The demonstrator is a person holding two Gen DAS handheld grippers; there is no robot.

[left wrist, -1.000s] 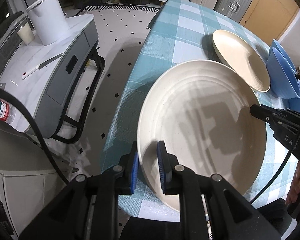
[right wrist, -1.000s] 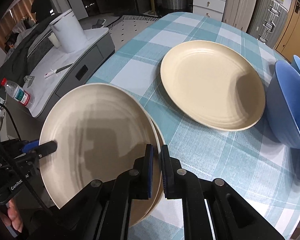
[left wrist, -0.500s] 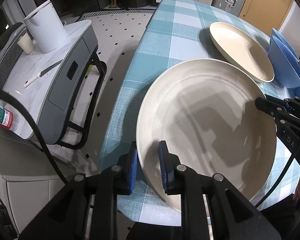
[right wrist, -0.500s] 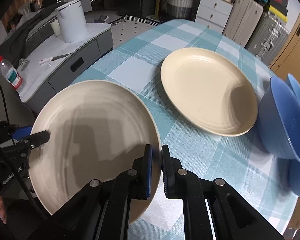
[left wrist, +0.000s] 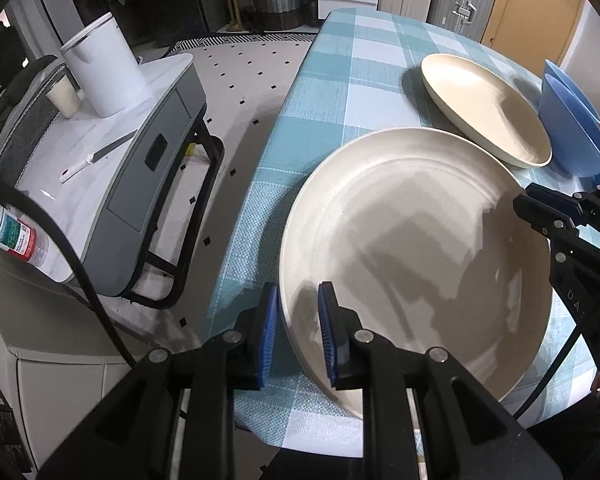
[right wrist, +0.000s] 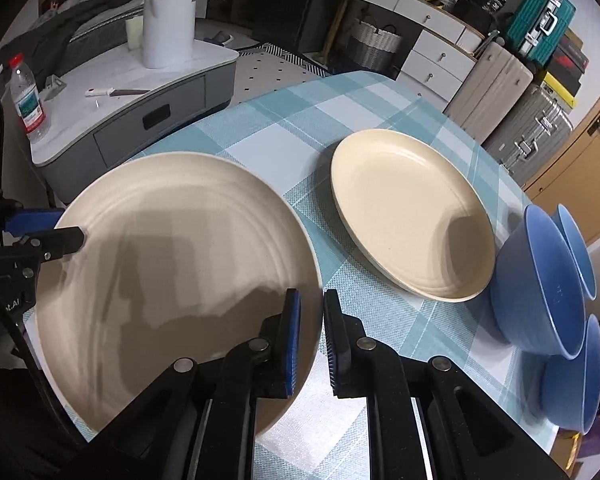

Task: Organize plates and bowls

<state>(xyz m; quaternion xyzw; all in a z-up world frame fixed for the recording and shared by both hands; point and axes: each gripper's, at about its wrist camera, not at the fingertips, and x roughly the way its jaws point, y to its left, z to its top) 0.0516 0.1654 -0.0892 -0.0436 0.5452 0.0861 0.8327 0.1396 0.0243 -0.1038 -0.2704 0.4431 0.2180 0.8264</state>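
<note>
With the left gripper (left wrist: 298, 320), clamped onto the near-left rim of the big cream plate (left wrist: 412, 248), one blue pad (left wrist: 269, 328) outside the rim and the other inside the well. With the right gripper (right wrist: 312, 320), closed down on the opposite rim of that same plate, with only the thin edge between its fingers. Held so from both sides at the near edge of the table (left wrist: 340, 80), close to its left edge, slightly tilted; cannot tell whether resting on the checked cloth (right wrist: 380, 340) or just off it. Further in along the table, near the held plate but apart from it, lying flat: a second cream plate (right wrist: 412, 216). Just beside that one, toward the right edge: blue bowls (right wrist: 540, 288), tipped on their sides and nested into each other. Off the table's left edge, standing on the floor: a grey side cabinet (left wrist: 112, 152), carrying a white jug (left wrist: 104, 68), a cup (left wrist: 64, 98), a knife (left wrist: 100, 156) and a water bottle (right wrist: 28, 100).
</note>
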